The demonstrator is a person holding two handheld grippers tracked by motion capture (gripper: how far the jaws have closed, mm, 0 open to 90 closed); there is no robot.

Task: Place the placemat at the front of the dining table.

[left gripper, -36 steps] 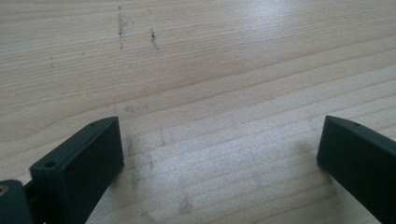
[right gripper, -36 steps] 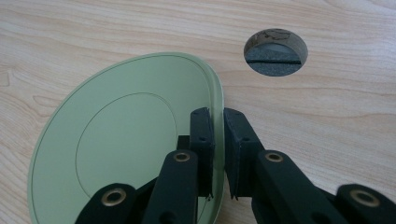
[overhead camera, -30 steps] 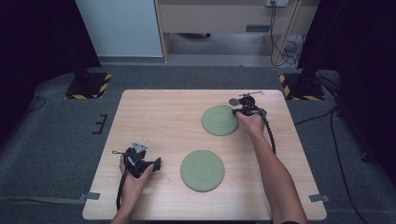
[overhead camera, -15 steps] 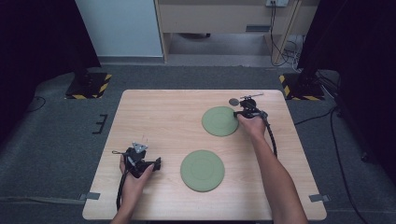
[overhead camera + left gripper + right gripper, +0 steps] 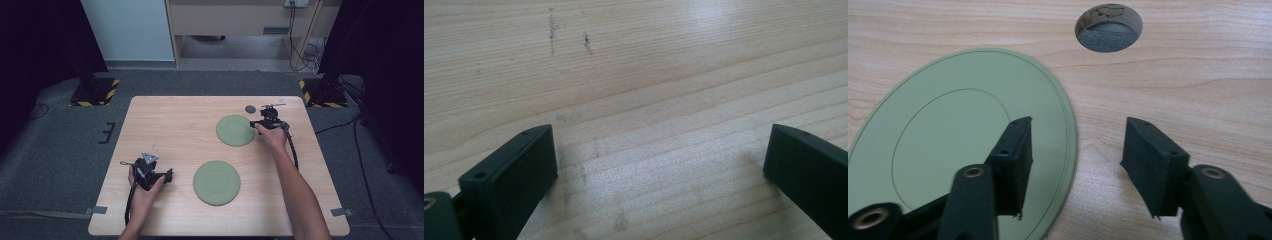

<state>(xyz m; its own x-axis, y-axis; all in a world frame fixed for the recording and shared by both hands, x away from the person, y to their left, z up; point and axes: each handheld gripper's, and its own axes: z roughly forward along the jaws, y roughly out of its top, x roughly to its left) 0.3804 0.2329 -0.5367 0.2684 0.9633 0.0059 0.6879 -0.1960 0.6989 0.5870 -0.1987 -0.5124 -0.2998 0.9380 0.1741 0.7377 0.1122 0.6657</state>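
Pale wood grain forms the counter [image 5: 175, 130] on which all the work lies, with grey carpet around it and dark stands at its far corners. We see two green plates. The far plate [image 5: 236, 130] lies flat near the counter's far right part; being round, it has no long axis and points no particular way, its face turned up, with a raised ring concentric to its rim visible in the right gripper view [image 5: 963, 145]. The near plate [image 5: 216, 182] lies flat too, well apart from the first, toward the near edge at about mid-width.

We count two hand-held grippers. The right hand-held gripper [image 5: 264, 121] sits at the right rim of the far plate; its jaws have just been opening and now stand released. In its own view [image 5: 1075, 150] one jaw hangs over the plate's edge and the other over bare wood, so the rim runs between them, and neither pad presses on it. A single round hole [image 5: 1108, 27] in the counter lies just beyond the plate's rim.

The left hand-held gripper [image 5: 150, 172] rests at the near left, well apart from both plates; its jaws [image 5: 659, 155] stand wide and released over bare wood.
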